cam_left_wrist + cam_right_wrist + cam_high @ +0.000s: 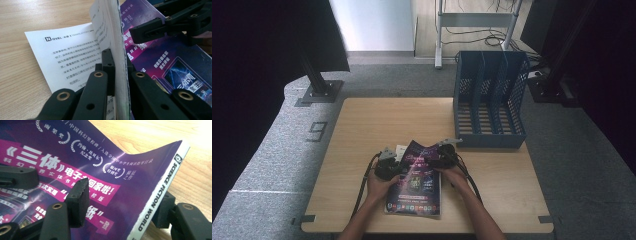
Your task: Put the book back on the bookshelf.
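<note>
Pale wood-grain table (362, 130); glossy purple magazine (414, 187) (pages curled), flat.

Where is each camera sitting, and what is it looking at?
High view: above the table, looking down; both forearms, left tongs and right tongs on the magazine.
Left gripper view: on the left tongs, shut on the magazine's edge.
Right gripper view: on the right tongs, straddling its spine.
All three share the magazine.
</note>
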Motion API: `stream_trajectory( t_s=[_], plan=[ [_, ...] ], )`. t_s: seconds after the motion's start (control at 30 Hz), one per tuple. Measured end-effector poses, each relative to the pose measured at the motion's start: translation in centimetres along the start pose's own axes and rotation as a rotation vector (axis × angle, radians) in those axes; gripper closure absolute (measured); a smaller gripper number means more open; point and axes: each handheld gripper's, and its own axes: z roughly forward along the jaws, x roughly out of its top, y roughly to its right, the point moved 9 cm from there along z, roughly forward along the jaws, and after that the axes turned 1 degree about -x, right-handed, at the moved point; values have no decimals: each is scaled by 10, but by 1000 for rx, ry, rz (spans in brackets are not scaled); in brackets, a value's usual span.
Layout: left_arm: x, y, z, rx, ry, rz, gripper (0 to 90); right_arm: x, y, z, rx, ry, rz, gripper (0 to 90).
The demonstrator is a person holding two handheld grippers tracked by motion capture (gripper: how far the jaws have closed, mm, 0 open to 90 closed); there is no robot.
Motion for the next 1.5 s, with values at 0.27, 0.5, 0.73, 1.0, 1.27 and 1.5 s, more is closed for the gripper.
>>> stream_trajectory(
  t_s=[0.27, 0.5, 0.73, 1.0, 1.27, 1.5],
  plan=[
    [0, -1, 0, 3, 0, -1, 871, 4, 3, 2, 13, -16, 6, 456],
    [0, -1, -1, 1, 2, -2, 868, 4, 7, 1, 27, -13, 31, 545],
    [3, 1, -3, -14, 18, 1, 864, 9, 5, -11, 35, 16, 1, 663],
    [11, 8, -12, -38, 64, 7, 864, 14, 0, -29, 42, 55, -16, 677],
    [27, 17, -29, -50, 130, 32, 866, 25, -9, -55, 55, 121, -40, 691],
    [36, 24, -40, -61, 167, 43, 868, 30, -17, -74, 63, 174, -68, 697]
  ],
)
